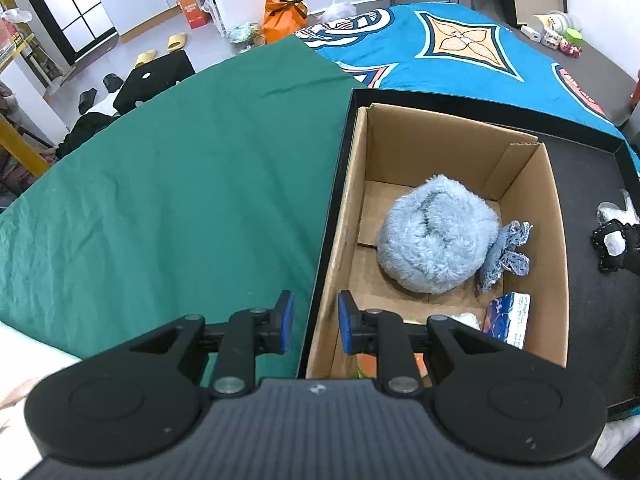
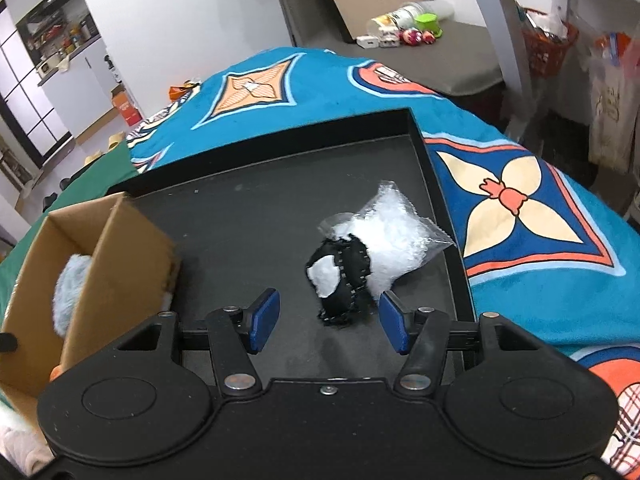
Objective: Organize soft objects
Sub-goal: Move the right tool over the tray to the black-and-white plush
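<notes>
A cardboard box [image 1: 552,216] stands in a black tray [image 1: 592,320]. In it lie a fluffy light-blue plush [image 1: 436,236], a frayed denim piece [image 1: 504,252] and a blue-and-white packet [image 1: 508,318]. My left gripper [image 1: 314,326] is open and empty, straddling the box's near-left wall and the tray rim. On the tray floor [image 2: 248,216] lie a black-and-white fabric piece [image 2: 340,276] and a clear bag of white stuffing [image 2: 392,232]. My right gripper [image 2: 326,322] is open and empty, just short of the fabric piece. The box [image 2: 120,264] shows at its left.
The tray sits on a bed with a green cloth [image 1: 180,180] on the left and a blue patterned blanket [image 2: 520,208] behind and right. Slippers, bags and boxes lie on the floor beyond. Small items [image 2: 404,28] sit on a grey surface at the back.
</notes>
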